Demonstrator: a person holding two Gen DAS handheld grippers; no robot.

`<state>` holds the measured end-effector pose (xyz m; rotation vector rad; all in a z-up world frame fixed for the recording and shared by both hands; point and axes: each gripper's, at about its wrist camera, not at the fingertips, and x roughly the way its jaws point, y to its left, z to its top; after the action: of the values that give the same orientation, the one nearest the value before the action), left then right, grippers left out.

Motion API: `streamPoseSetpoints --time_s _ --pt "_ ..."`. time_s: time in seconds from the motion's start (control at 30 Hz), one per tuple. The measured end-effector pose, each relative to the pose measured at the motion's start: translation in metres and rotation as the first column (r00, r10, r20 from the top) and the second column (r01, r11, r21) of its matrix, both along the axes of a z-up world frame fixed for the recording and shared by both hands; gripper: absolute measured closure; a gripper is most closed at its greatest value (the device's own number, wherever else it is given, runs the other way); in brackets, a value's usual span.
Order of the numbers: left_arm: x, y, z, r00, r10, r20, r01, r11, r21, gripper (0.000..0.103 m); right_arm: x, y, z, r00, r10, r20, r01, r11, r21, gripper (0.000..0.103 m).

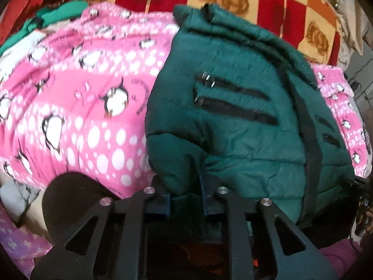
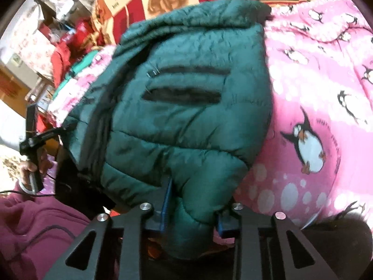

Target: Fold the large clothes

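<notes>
Nearest the lenses, the left gripper [image 1: 185, 200] and the right gripper [image 2: 192, 212] each pinched the near hem of a green puffer jacket [image 1: 233, 116], which lay partly folded on a pink penguin blanket [image 1: 77, 93]. Blur made the depth of each bite hard to judge, and the slick padded hem could have slipped free mid-fold. Farther back, a red-and-cream checked blanket [image 1: 233, 2] covered the bed.

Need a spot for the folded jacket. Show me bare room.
Free: pink penguin-print blanket beside the dark green quilted puffer jacket. Crowded: green and red clothes heap behind; both the left gripper and right gripper pinch its hem.
</notes>
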<state>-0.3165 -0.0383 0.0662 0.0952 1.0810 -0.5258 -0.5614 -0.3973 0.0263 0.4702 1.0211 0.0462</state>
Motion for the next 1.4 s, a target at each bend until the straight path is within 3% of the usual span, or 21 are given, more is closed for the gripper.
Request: streamPoseSetpoints --time_s 0.4,0.67,1.03,1.4 --pt "0.017 -0.004 0.063 0.988 0.044 0.146 -0.022 0.989 -0.148 0.089 0.002 -0.029 0.047 0.978 -0.105 0.178 0.092 0.993 0.077 0.075" --pt "0.041 -0.017 0.090 0.980 0.086 0.181 -0.046 0.975 -0.217 0.089 0.016 -0.042 0.076 0.956 -0.144 0.256 0.138 0.990 0.042 0.075" --pt "0.062 -0.041 0.113 0.959 0.105 0.263 -0.044 0.973 -0.228 0.088 0.044 -0.064 0.101 0.927 -0.195 0.321 0.207 0.978 -0.003 0.075" --pt "0.076 -0.054 0.114 0.953 0.103 0.286 -0.045 0.979 -0.200 0.088 0.064 -0.077 0.106 0.918 -0.211 0.336 0.230 0.973 -0.019 0.075"
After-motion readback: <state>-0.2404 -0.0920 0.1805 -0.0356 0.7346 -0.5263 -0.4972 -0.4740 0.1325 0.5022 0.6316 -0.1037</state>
